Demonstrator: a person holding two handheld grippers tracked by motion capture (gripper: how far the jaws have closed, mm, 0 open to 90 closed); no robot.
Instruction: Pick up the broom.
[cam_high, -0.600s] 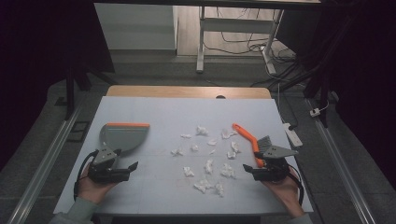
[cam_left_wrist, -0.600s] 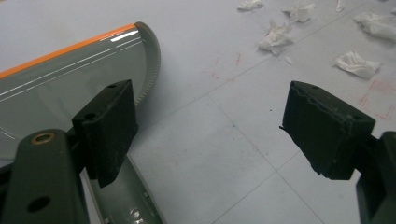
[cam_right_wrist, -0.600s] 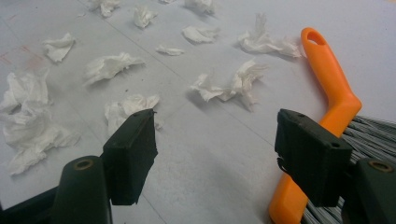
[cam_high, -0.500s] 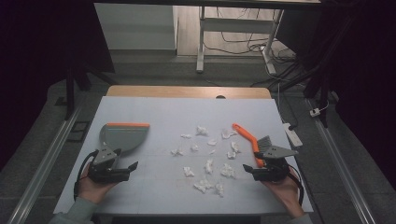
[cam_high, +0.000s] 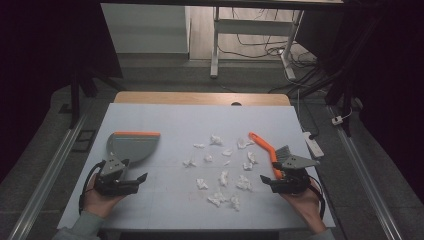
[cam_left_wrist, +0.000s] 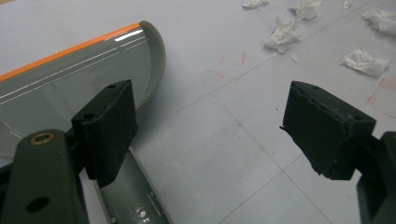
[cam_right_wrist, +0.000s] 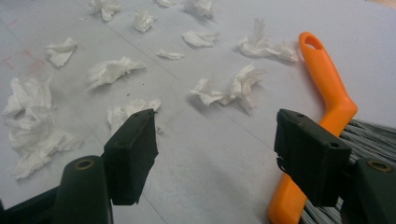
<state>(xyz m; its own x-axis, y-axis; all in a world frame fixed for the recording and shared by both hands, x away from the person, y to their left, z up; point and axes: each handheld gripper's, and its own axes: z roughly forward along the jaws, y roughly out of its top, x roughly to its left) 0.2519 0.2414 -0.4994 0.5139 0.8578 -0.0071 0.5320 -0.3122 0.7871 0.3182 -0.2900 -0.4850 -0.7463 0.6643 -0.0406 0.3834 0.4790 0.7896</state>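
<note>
A grey dustpan (cam_high: 132, 145) with an orange edge lies at the left of the table, its handle pointing toward my left gripper (cam_high: 136, 182). In the left gripper view the dustpan (cam_left_wrist: 70, 88) sits just behind the left jaw, and the left gripper (cam_left_wrist: 210, 126) stands open over bare table. An orange-handled brush (cam_high: 265, 150) lies at the right. My right gripper (cam_high: 267, 182) is open beside it. In the right gripper view the brush (cam_right_wrist: 329, 93) runs past the right jaw of the right gripper (cam_right_wrist: 217, 149). Several crumpled paper scraps (cam_high: 222, 177) (cam_right_wrist: 112, 70) (cam_left_wrist: 282, 35) are scattered across the middle.
A white sheet (cam_high: 165, 120) covers the table, with a wooden strip (cam_high: 200, 97) along the far edge. A power strip (cam_high: 312, 144) lies off the right side. Metal rails run along the floor on both sides.
</note>
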